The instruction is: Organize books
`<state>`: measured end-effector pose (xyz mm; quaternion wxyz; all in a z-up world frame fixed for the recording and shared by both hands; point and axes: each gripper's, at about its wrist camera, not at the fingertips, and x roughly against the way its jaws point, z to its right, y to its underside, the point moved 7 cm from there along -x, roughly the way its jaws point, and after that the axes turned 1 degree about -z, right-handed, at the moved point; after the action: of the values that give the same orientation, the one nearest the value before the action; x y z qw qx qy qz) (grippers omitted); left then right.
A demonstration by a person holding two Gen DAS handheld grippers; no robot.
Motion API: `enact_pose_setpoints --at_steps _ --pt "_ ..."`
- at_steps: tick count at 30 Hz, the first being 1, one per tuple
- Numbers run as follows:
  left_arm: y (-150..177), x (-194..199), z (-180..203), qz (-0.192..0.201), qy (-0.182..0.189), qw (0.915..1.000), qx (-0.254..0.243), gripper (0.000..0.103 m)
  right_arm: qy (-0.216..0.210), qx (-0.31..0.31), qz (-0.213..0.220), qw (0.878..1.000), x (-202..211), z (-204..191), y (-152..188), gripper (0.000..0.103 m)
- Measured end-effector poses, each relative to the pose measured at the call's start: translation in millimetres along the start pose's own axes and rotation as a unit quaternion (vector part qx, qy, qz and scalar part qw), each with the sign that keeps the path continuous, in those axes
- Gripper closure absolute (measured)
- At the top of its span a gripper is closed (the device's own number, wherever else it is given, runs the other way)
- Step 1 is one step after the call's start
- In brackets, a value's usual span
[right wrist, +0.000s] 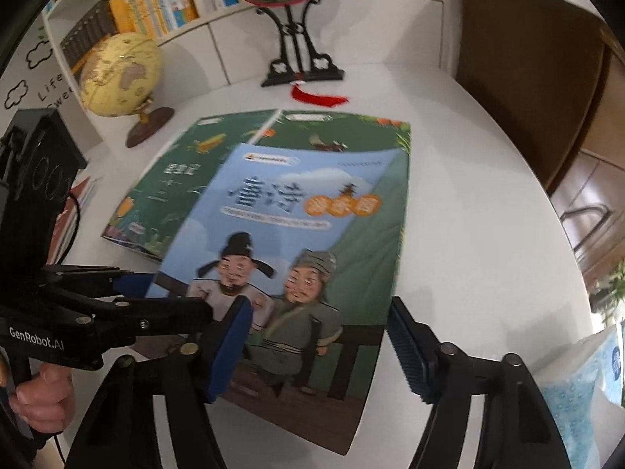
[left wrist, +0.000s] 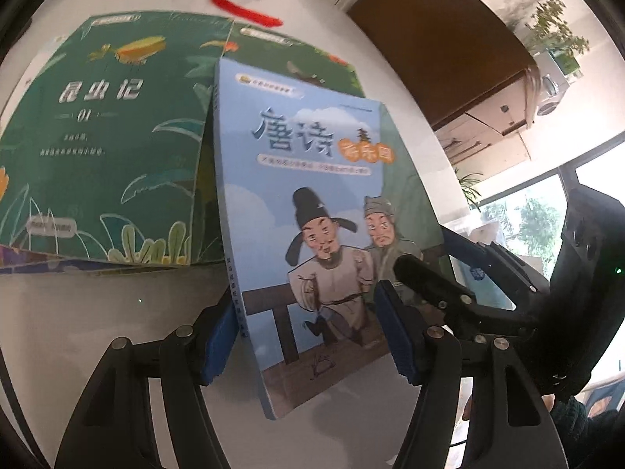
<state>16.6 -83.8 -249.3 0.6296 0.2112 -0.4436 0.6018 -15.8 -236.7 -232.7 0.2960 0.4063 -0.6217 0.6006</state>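
A blue picture book (left wrist: 312, 215) with two cartoon men on its cover hangs tilted, its top over two green books (left wrist: 109, 136) lying side by side on the white table. My left gripper (left wrist: 310, 336) is shut on it: one pad against the spine edge, the other on the cover. In the right wrist view the same blue book (right wrist: 297, 234) lies between the fingers of my right gripper (right wrist: 318, 351). The left pad is over the cover and the right pad sits at the book's right edge; I cannot tell whether they press. The left gripper (right wrist: 172, 295) comes in from the left.
A yellow globe (right wrist: 121, 74), a black ornament stand (right wrist: 300, 66) with a red tassel (right wrist: 320, 97) and a filled bookshelf (right wrist: 164, 0) stand behind the books. A tissue pack (right wrist: 578, 391) lies at the right. Bare white table (right wrist: 468, 234) stretches right of the books.
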Motion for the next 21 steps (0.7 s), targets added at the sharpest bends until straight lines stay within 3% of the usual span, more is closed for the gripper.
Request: enact_pose_setpoints --at_steps 4,14,21 --pt "-1.2 1.9 -1.7 0.002 0.011 0.9999 0.009 0.04 0.007 0.015 -0.001 1.0 -2.3 1.4 3.6 0.041" --pt "-7.6 25.0 28.3 0.042 0.017 0.9981 -0.04 0.041 0.004 0.067 0.043 0.997 18.3 -18.9 -8.7 0.042" --pt "-8.7 5.1 -0.1 0.019 0.01 0.9998 -0.003 0.041 -0.003 0.057 0.038 0.998 13.3 -14.7 -8.9 0.042"
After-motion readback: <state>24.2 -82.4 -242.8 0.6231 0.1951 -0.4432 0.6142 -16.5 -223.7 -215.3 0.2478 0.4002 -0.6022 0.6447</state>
